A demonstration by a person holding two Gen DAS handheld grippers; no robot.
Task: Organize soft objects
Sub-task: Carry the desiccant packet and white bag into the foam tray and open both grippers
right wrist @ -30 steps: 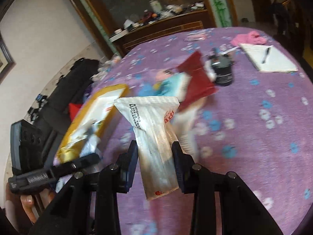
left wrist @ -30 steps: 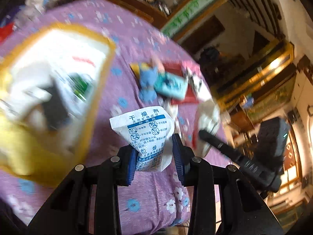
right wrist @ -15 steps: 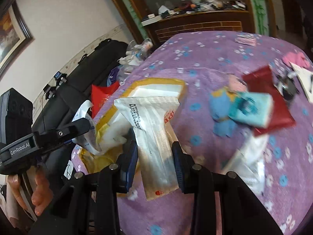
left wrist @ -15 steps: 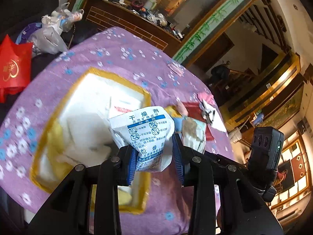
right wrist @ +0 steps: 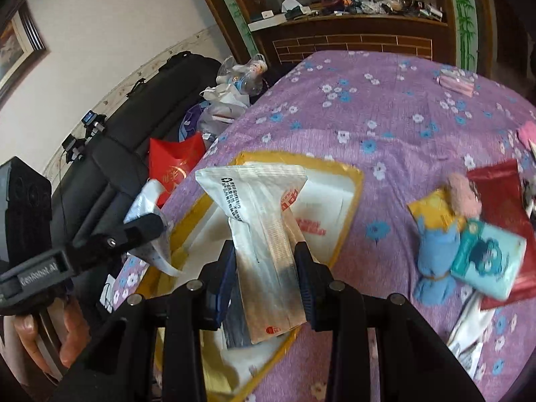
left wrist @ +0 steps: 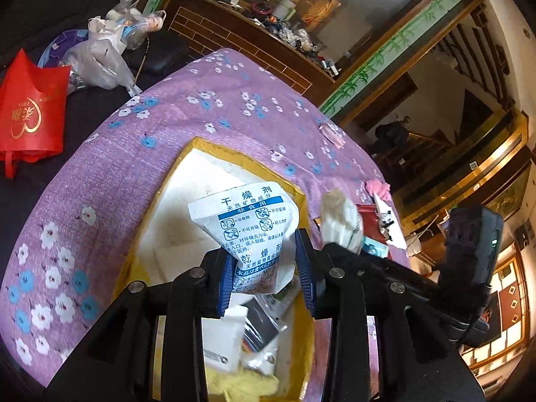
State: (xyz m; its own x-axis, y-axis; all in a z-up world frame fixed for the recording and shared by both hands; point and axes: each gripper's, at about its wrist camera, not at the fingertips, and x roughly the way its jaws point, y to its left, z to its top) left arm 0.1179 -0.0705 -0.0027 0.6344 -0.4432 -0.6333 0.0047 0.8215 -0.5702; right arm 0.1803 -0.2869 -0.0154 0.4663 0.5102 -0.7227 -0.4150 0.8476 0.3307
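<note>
L gripper [left wrist: 266, 276] has its jaws closed narrow on a white desiccant sachet [left wrist: 249, 234] w/ blue print, pinched low so most of the pouch stands up above the pads. R gripper [right wrist: 266, 274] likewise clamps a long white foil-type packet [right wrist: 259, 234], held near its lower half, top flaring out. Both loads hang over the yellow-rimmed box [left wrist: 187, 154] w/ white foam lining, which sits on the purple flowered cloth [left wrist: 110, 174]; the box already holds a few packets and something yellow and fluffy at its near end. Judgement: step in hand is the drop-off into the box. To do it well, bring each packet down inside the rim before letting go, one at a time, aiming for the bare foam at the far end so nothing slides over the edge; the tall packet prob needs laying flat, not dropping end-on. Keep the two tools apart, since they crowd each other over the box. Farther right on the cloth, a blue soft toy [right wrist: 432, 264], a teal tissue pack [right wrist: 485, 261] and a red pouch [right wrist: 499, 207] are not yet sorted. Beyond the table, a red gift bag [left wrist: 31, 110].
</note>
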